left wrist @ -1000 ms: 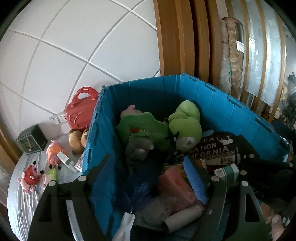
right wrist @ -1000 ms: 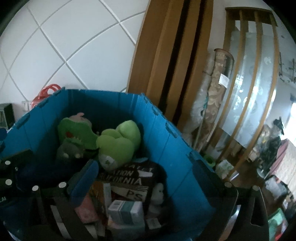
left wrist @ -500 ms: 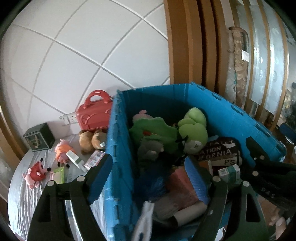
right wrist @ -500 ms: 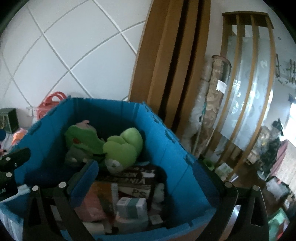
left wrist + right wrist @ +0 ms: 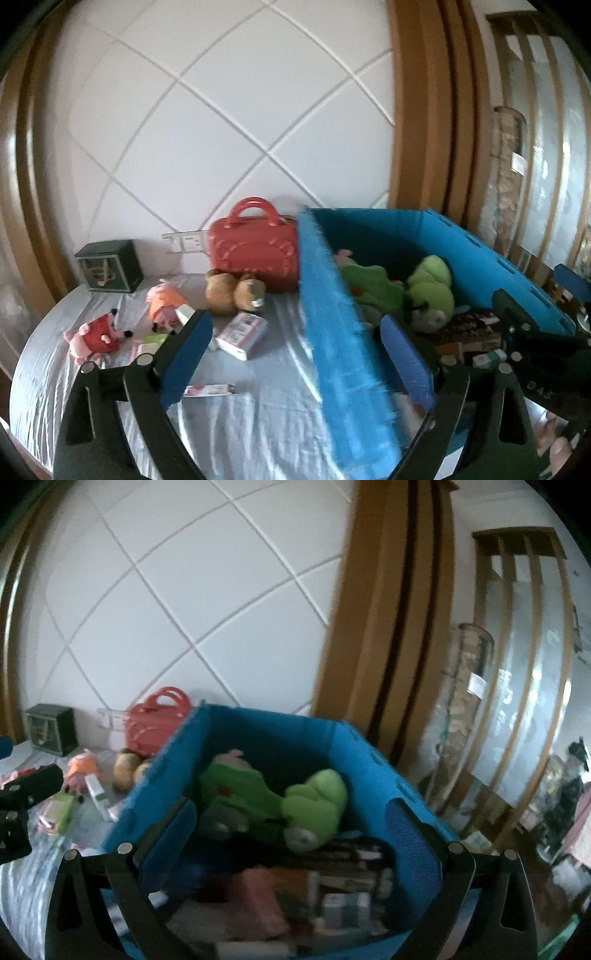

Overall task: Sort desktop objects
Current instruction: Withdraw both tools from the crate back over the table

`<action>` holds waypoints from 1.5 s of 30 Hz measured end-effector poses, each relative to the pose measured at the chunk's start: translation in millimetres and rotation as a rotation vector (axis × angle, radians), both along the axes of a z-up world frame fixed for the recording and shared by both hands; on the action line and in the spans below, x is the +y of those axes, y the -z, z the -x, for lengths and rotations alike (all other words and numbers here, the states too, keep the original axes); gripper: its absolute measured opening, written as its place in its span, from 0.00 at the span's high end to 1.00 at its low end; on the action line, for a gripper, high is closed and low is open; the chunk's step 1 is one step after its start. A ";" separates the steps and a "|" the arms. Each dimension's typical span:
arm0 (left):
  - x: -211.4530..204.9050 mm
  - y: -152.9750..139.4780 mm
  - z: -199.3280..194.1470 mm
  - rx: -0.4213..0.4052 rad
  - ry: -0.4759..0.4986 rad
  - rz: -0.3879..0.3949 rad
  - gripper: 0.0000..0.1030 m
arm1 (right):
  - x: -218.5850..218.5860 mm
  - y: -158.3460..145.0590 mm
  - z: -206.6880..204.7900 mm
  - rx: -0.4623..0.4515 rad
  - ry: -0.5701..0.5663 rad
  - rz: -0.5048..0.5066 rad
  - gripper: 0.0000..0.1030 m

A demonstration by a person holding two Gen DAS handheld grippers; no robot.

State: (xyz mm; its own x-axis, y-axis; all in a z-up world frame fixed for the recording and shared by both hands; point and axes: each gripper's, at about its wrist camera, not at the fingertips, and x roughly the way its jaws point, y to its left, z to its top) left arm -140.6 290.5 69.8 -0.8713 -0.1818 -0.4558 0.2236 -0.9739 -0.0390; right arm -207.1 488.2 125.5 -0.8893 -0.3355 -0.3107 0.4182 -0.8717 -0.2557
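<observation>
A blue crate stands on the right of the table, holding green plush toys, boxes and other items; it also shows in the right wrist view. My left gripper is open and empty, straddling the crate's left wall. My right gripper is open and empty above the crate's contents. Left of the crate lie a white and pink box, brown plush toys, an orange plush pig, a red plush and a flat pink packet.
A red toy handbag stands against the wall beside the crate. A dark green box sits at the back left. The table wears a grey cloth. A wooden door frame and clutter lie to the right.
Both grippers have pulled back and swung left, away from inside the crate. The left gripper now looks over the table with its loose toys and boxes.
</observation>
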 end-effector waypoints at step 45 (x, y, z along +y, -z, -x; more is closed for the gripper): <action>-324.0 102.3 -79.3 -0.250 -0.279 -0.062 0.09 | -338.1 94.3 -156.0 -0.114 -0.289 -0.215 0.00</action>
State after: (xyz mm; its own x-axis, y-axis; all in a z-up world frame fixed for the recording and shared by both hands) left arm -61.3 -33.5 -32.6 -0.6532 -0.3616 -0.6653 0.4896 -0.8719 -0.0067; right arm -51.1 150.2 31.1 -0.7235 -0.4838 -0.4925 0.6750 -0.6452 -0.3579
